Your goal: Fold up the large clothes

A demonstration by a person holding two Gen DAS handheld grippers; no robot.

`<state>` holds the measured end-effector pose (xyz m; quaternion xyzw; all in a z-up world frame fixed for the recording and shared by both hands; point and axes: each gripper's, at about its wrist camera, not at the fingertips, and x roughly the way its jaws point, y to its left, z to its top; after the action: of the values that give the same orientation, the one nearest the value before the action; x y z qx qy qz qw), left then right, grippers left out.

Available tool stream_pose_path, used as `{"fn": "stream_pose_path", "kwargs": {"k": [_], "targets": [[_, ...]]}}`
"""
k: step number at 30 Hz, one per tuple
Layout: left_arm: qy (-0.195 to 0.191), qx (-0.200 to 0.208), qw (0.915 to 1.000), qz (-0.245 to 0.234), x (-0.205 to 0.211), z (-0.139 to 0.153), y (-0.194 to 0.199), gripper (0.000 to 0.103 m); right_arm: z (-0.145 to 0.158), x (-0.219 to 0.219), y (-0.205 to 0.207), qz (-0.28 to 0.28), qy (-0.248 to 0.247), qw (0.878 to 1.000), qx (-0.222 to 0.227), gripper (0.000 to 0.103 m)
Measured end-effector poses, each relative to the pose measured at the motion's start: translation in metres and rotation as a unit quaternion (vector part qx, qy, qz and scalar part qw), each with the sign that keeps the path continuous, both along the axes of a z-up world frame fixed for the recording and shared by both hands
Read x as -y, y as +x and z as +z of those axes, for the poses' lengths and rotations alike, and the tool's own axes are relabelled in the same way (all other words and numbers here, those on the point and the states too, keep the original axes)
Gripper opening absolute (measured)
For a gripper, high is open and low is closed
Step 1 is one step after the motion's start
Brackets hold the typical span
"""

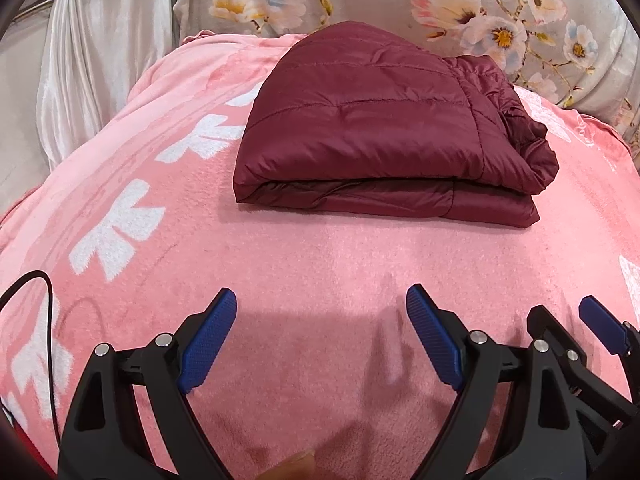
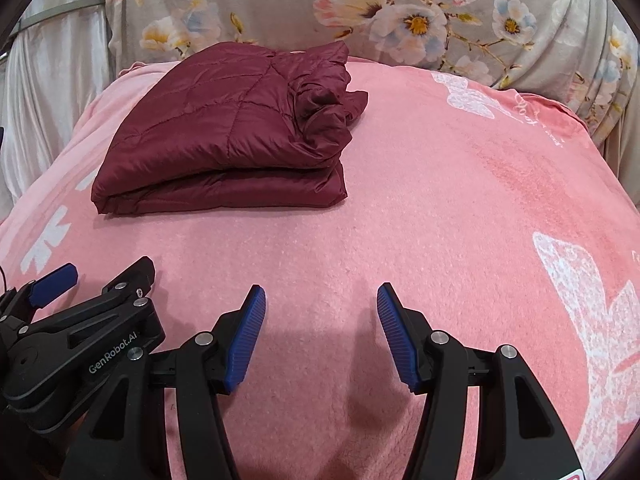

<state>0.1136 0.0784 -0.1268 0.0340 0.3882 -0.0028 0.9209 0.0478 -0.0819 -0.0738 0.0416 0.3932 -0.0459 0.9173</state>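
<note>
Folded jacket [image 1: 384, 128]: lies crosswise ahead of both grippers, left gripper [image 1: 320, 336] nearer; right gripper [image 2: 320, 336] alongside; fingers spread, empty.

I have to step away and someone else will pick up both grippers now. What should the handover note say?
Left gripper: open, empty, above the pink blanket.
Right gripper: open, empty, close beside the left one.
Maroon puffer jacket: folded into a compact stack on the blanket, beyond both grippers, touched by neither.
Done: the jacket looks folded.
Left: perhaps tidy the bunched edge on its right side; no other garment in view.
</note>
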Motion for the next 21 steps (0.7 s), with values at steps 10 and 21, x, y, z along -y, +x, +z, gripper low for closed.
{"fn": "stream_pose_path", "kwargs": {"k": [10, 21], "targets": [[0.005, 0.006, 1.0, 0.004, 0.0007, 0.0006, -0.002, 0.083, 0.0021, -0.0012, -0.0013, -0.001, -0.004, 1.0, 0.005, 0.057], [0.006, 0.007, 0.9999, 0.004, 0.0003, 0.0013, -0.0018, 0.083, 0.0022, -0.0015, -0.0015, -0.001, -0.005, 1.0, 0.006, 0.057]]}}
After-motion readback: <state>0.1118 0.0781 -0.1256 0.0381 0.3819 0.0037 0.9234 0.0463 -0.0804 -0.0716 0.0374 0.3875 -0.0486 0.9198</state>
